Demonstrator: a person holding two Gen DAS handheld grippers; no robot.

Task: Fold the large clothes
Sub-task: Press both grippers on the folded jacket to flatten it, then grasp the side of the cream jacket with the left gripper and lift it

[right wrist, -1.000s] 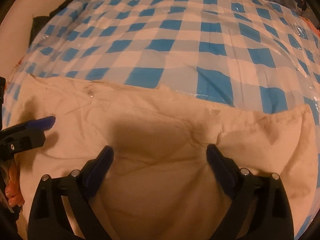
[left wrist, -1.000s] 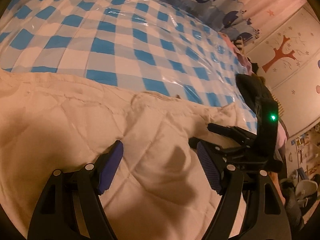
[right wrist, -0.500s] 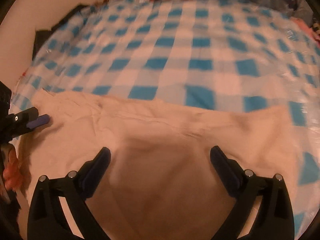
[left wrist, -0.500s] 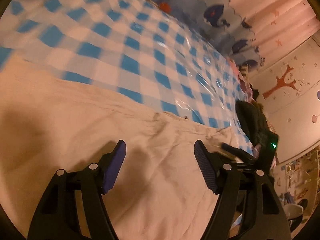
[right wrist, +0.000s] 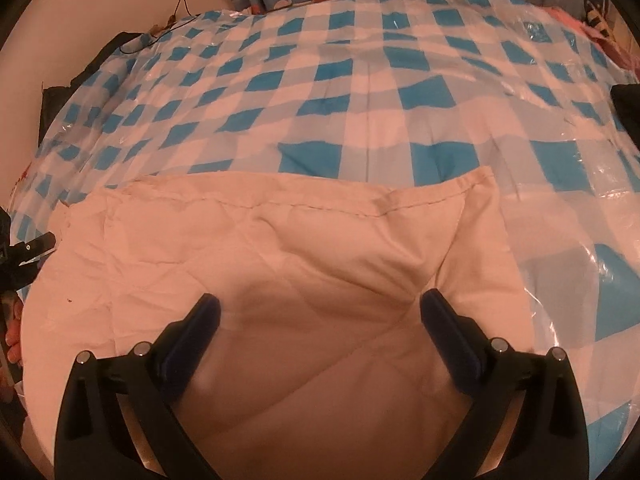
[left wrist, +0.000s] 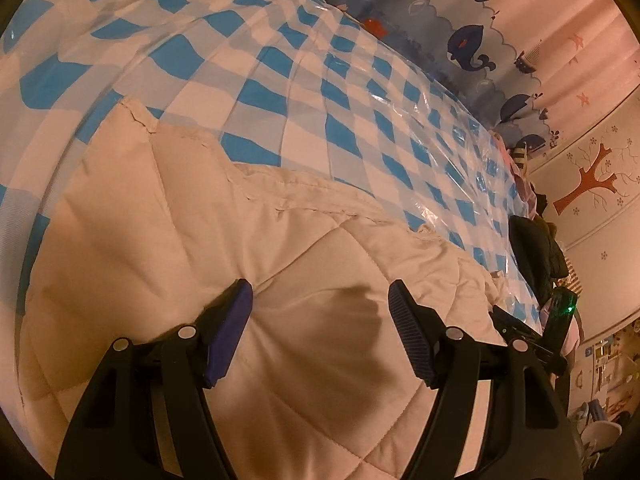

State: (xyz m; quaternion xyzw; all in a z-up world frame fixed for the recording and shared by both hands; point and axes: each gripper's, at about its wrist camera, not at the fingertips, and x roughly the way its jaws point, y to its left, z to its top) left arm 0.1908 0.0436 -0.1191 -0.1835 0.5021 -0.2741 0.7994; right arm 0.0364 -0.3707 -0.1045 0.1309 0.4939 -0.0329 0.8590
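A cream quilted garment (left wrist: 200, 220) lies spread on a bed with a blue-and-white checked cover (left wrist: 280, 80) under clear plastic. My left gripper (left wrist: 320, 292) hovers open over its left part, nothing between the pads; the garment's far left corner shows ahead. In the right wrist view the same garment (right wrist: 280, 240) fills the lower half, its far right corner and stitched hem ahead. My right gripper (right wrist: 320, 296) stands wide open above it, holding nothing. The right gripper (left wrist: 520, 328) shows at the left view's right edge, the left gripper (right wrist: 28, 248) at the right view's left edge.
The checked cover (right wrist: 360, 100) stretches beyond the garment to a whale-print curtain (left wrist: 460, 40). A dark bundle (left wrist: 536, 248) sits at the bed's right edge before a wall with a tree decal (left wrist: 588, 180). Black items (right wrist: 52, 100) and a cable lie at the far left corner.
The two grippers have moved apart along the garment: the left one leftward, bringing the left corner into view, the right one rightward toward the right corner. Both stay open.
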